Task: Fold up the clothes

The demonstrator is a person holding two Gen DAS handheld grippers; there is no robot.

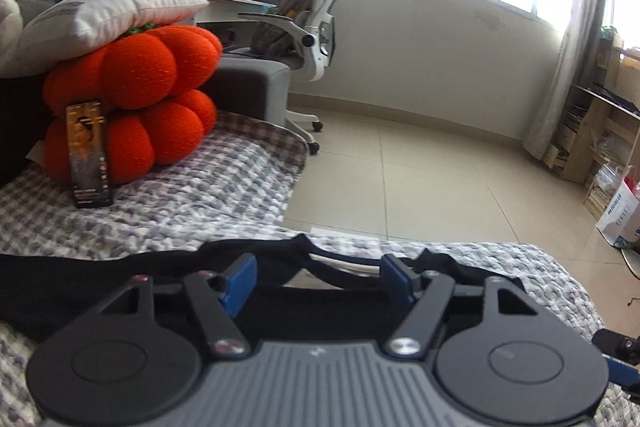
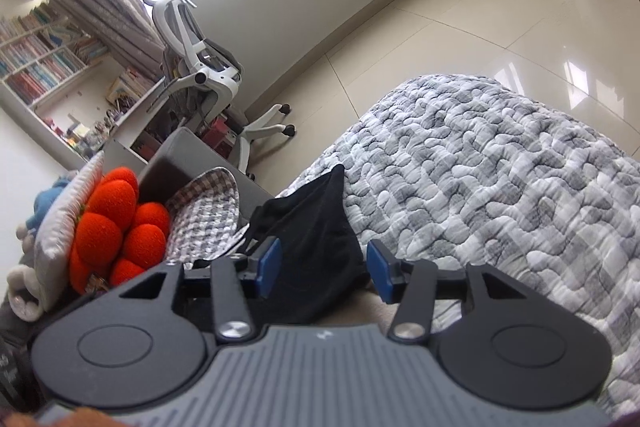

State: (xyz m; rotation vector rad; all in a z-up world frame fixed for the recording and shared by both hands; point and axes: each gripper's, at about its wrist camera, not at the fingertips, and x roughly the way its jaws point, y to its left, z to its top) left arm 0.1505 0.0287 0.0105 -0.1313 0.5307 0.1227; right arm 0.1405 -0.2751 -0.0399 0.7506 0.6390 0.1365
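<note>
Black garment (image 1: 280, 307): spread flat on bed (image 1: 180, 195)
Left tool (image 1: 318, 281): gaping, over garment's collar
Right tool (image 2: 322, 269): gaping, over garment's corner

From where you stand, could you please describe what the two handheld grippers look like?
The left gripper and the right gripper look alike: a grey ribbed body, two round black discs, black linkage bars with silver screws, and blue pads on the fingers. No cables, sleeves or hands show.
</note>
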